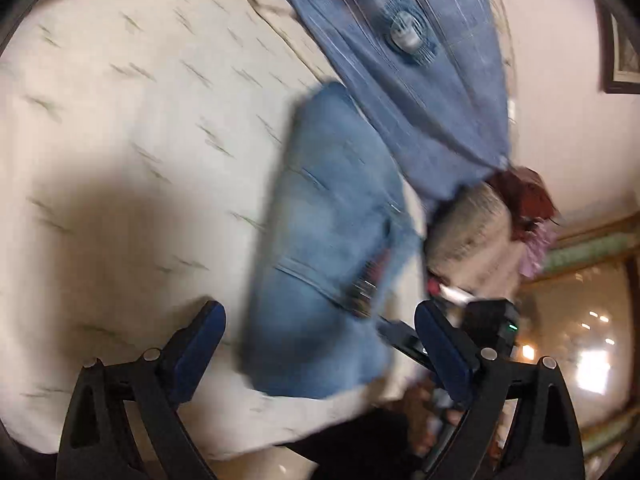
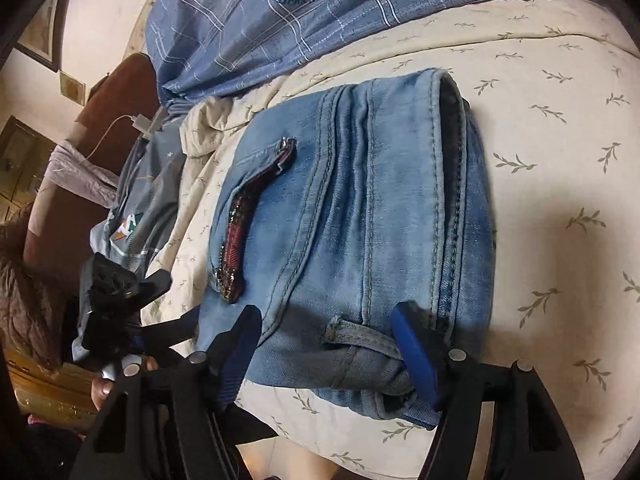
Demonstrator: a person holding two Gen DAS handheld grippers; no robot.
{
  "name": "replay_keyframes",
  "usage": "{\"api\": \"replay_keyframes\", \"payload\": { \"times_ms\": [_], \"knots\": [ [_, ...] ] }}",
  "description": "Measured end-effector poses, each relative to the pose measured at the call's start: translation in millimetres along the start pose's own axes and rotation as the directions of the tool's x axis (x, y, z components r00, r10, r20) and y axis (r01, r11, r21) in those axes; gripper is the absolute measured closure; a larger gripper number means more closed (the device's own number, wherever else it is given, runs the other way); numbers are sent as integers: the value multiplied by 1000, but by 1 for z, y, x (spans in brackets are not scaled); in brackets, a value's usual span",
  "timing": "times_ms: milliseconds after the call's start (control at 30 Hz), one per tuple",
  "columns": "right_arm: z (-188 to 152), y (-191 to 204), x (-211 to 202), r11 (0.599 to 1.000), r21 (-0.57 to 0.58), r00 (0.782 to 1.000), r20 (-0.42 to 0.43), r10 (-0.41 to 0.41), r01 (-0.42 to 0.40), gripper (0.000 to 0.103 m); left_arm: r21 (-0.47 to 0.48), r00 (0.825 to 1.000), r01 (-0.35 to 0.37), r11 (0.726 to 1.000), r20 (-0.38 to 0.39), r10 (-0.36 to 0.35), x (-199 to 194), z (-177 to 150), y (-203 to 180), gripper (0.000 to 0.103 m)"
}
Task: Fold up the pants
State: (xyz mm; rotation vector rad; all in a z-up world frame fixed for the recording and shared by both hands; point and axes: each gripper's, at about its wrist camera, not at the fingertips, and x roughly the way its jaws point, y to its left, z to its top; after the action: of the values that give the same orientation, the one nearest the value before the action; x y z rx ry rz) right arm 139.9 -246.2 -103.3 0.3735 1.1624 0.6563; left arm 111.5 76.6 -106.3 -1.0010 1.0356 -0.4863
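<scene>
The folded light blue jeans [image 2: 352,216] lie in a compact bundle on the cream leaf-print bedsheet [image 2: 560,140], with a red sequin pocket trim [image 2: 240,232] on top. My right gripper [image 2: 326,332] is open, its blue-padded fingers [image 2: 412,352] straddling the near edge of the bundle by a belt loop. In the left wrist view the jeans [image 1: 324,248] appear blurred. My left gripper [image 1: 320,332] is open and empty just above their near end. The right gripper's body [image 1: 492,320] shows beside them.
A blue plaid duvet [image 2: 280,20] lies bunched at the far side of the bed. Another blue garment [image 2: 136,220] and a white charger cable [image 2: 120,128] lie left of the jeans. The bed's near edge [image 1: 280,432] is close. Wooden furniture [image 1: 592,280] stands beyond.
</scene>
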Motion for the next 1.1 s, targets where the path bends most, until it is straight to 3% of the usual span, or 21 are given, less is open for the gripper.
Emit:
{"api": "replay_keyframes", "payload": {
  "times_ms": [100,133,200,233,300,333,367,400,467,600,633,767,1100],
  "knots": [
    [-1,-2,-1,1000,0,1000,7,13,-13,31,-64,998,33,997,-55,-37,18,-2,4,8],
    [-2,-3,-2,1000,4,1000,8,17,-17,31,-71,998,27,997,-56,-31,21,-4,4,14],
    [-2,-2,-1,1000,-1,1000,7,18,-18,31,-34,999,-32,999,-44,31,23,-4,0,42],
    [-3,-2,-1,1000,-3,1000,7,19,-19,31,-7,997,-74,997,-37,74,24,-4,-4,63],
    [-2,-3,0,1000,-4,1000,5,21,-21,31,72,992,-124,990,2,124,21,-8,-16,72],
    [-2,-4,-1,1000,-1,1000,3,20,-20,31,203,978,-209,956,61,201,20,-17,-38,74],
    [-2,-2,-1,1000,-3,1000,-2,14,-14,31,278,964,-264,923,99,246,20,-24,-50,75],
    [0,2,2,1000,-10,1000,-7,2,-2,31,345,939,-345,873,137,316,27,-32,-61,75],
    [0,5,5,999,-33,1000,-18,-23,22,31,363,900,-434,824,143,411,41,-36,-58,75],
    [2,13,7,995,-78,997,-32,-69,67,31,404,870,-492,771,193,454,49,-40,-71,74],
    [2,14,7,994,-80,996,-35,-76,73,31,410,867,-498,764,200,457,50,-41,-74,74],
    [3,15,8,993,-84,995,-46,-87,83,30,396,877,-479,783,189,441,45,-39,-67,73],
    [9,27,11,987,-97,985,-104,-141,131,28,387,885,-465,796,182,429,38,-38,-58,73]
  ]
}}
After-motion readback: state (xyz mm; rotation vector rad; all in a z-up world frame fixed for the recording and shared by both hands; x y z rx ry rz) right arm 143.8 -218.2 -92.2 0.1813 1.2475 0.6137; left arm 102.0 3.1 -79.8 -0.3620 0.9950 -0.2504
